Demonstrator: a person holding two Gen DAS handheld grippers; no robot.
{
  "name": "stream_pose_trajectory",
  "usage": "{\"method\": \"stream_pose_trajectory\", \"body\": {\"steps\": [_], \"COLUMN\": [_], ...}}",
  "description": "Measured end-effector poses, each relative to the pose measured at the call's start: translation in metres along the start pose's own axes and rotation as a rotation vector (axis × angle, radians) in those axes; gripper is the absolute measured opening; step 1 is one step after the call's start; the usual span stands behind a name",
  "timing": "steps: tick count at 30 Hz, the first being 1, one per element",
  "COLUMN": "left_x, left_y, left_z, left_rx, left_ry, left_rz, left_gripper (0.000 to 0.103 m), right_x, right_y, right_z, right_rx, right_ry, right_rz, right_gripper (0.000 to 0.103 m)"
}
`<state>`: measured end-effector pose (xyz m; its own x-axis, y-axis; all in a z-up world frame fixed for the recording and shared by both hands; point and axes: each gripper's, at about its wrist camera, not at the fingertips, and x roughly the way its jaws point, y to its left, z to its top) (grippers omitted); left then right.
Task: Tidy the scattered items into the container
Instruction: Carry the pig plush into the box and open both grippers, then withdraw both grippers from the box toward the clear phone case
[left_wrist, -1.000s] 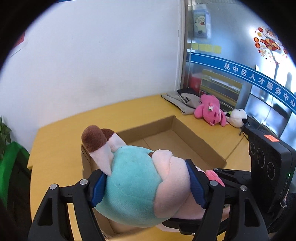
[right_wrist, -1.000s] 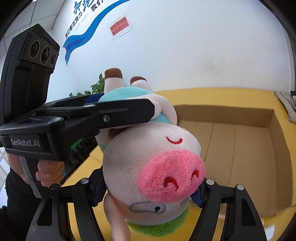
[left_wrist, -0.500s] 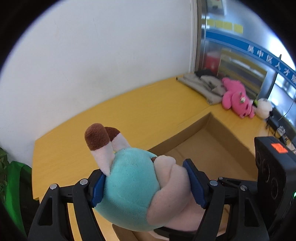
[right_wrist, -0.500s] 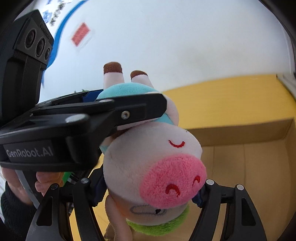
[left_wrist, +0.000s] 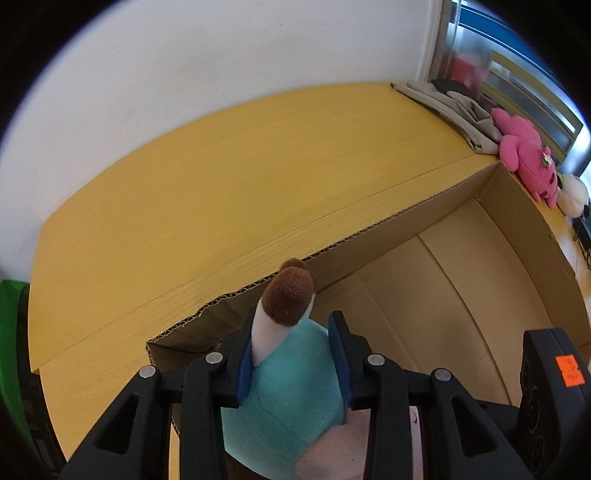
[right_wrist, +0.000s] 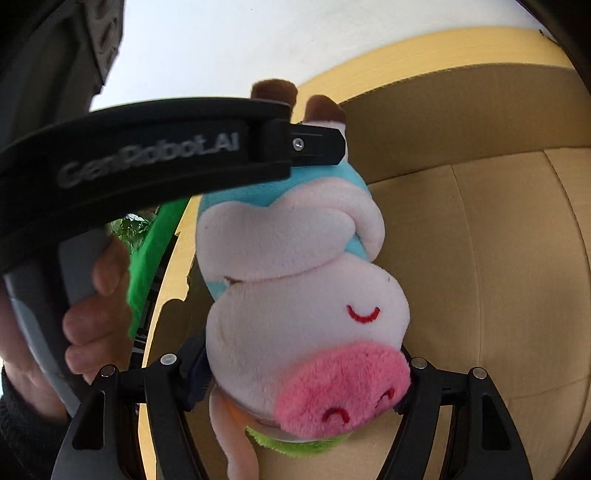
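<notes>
Both grippers have the pig (right_wrist: 303, 295) upside down over the open box (left_wrist: 424, 221). The left gripper (left_wrist: 291, 354) pinches its teal body just below the brown-tipped legs, jaws closing in on it. The right gripper (right_wrist: 303, 376) clamps the head, blue pads pressed into both sides, pink snout facing the camera. The box sits on the yellow table (left_wrist: 221, 166); a pink plush (left_wrist: 524, 155) lies by the table's far right edge.
</notes>
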<state>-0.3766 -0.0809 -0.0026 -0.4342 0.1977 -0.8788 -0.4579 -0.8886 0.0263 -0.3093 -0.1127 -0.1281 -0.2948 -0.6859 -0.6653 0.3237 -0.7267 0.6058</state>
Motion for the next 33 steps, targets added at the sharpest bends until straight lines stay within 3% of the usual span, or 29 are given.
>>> {"method": "stream_pose_trajectory", "body": {"steps": [6,10,13,17,18,21,26,28,30,33], "left_x": [0.019,0.024,0.02,0.002,-0.004,-0.025,-0.074,-0.103,-0.132,-0.162], "left_y": [0.003,0.005,0.008,0.028,0.032,0.037,0.041,0.042,0.035,0.017], "left_z": [0.001,0.006,0.009,0.005,0.003,-0.008,-0.031,-0.046,-0.064,-0.09], "left_rx": [-0.004,-0.021,-0.022,-0.11,-0.127,-0.143,-0.21,-0.262,-0.288,-0.299], "left_ry": [0.025,0.025,0.021,-0.005,-0.017,-0.05,-0.154,-0.218,-0.288,-0.362], "left_rz": [0.02,-0.021,0.033,0.002,0.005,0.041,0.03,0.022,0.027,0.045], "left_gripper": [0.032,0.028,0.028,0.029,0.031,0.052,0.054,0.065,0.074,0.076], "right_x": [0.014,0.031,0.038,0.045,0.045,0.043,0.026,0.02,0.0,-0.029], "right_y": [0.002,0.017,0.013,0.017,0.019,0.022,0.038,0.044,0.055,0.071], "right_z": [-0.006,-0.015,-0.014,-0.017,-0.017,-0.019,-0.022,-0.006,-0.012,-0.002], "right_rx": [0.019,-0.009,0.019,0.009,0.003,-0.003,-0.063,-0.11,-0.162,-0.239], "right_ry": [0.025,0.091,0.104,0.107,0.105,0.08,0.049,0.019,-0.02,-0.08], "right_rz": [0.08,0.152,0.162,0.149,0.146,0.115,0.016,-0.022,-0.06,-0.122], "right_gripper": [0.078,0.079,0.084,0.09,0.092,0.094,0.098,0.101,0.102,0.103]}}
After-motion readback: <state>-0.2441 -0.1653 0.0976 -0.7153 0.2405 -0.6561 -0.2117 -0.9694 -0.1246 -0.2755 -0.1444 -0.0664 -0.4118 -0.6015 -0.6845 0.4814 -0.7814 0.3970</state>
